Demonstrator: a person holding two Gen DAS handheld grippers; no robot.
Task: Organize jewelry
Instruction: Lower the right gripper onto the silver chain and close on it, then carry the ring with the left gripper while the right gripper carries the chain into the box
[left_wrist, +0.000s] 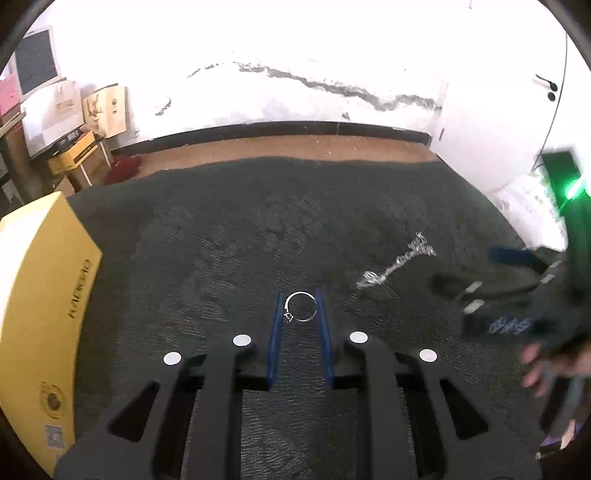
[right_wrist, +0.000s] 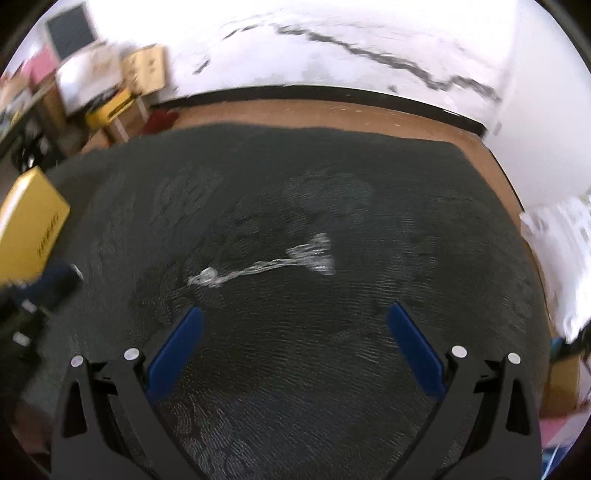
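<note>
A silver ring (left_wrist: 301, 306) with a small stone is held between the blue fingertips of my left gripper (left_wrist: 300, 308), above the dark cloth (left_wrist: 221, 240). A silver chain with a pendant (left_wrist: 397, 263) lies on the cloth to the right of it. In the right wrist view the same chain (right_wrist: 266, 267) lies stretched out ahead of my right gripper (right_wrist: 295, 325), which is wide open and empty. The right gripper also shows blurred at the right edge of the left wrist view (left_wrist: 517, 280).
A yellow box (left_wrist: 40, 314) lies at the left edge of the cloth; it also shows in the right wrist view (right_wrist: 29, 225). A white bag (right_wrist: 561, 258) sits at the right. Boxes and a shelf (left_wrist: 66, 122) stand at the far left by the wall.
</note>
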